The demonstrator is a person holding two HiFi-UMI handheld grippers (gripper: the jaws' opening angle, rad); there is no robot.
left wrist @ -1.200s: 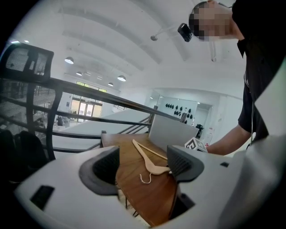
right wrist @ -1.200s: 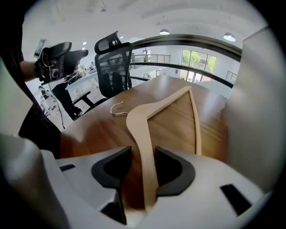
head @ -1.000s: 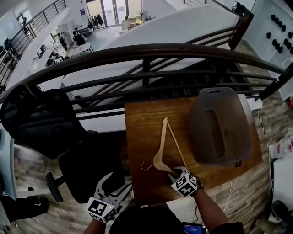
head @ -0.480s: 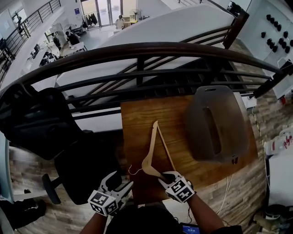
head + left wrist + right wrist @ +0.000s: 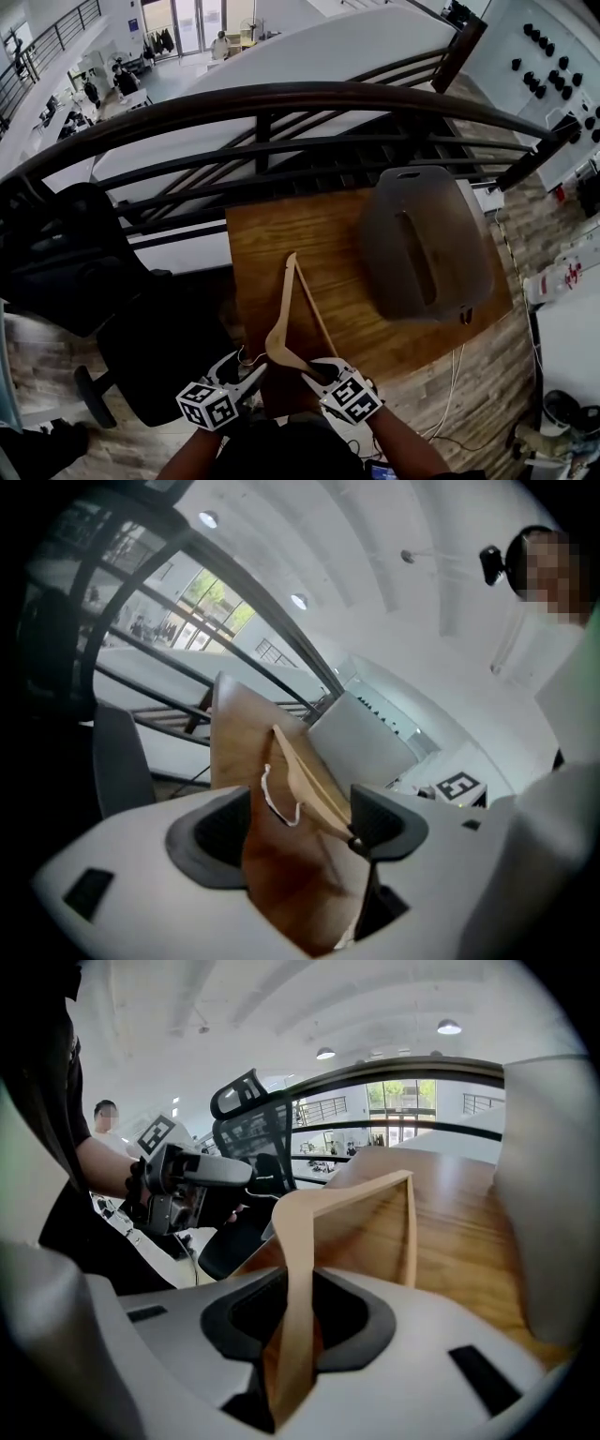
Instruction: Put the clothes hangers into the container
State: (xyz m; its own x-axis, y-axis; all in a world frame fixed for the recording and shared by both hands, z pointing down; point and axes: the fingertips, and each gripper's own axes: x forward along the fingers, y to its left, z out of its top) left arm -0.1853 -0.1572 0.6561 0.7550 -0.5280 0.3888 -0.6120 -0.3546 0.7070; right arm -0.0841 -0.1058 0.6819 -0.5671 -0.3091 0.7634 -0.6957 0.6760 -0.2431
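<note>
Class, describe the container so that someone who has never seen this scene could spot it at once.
Start at the wooden table against the dark railing. On its right half sits the container, a bulky smoky-grey plastic tub. Its neighbour, the hanger, is thin, pale wood.

Head camera steeply downward (table (image 5: 319, 234) shared)

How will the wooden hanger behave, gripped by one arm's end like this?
Probably stiff: the hanger shows no bend in the right gripper. Held off-centre, it may swing. Its thin wire hook could snag.
</note>
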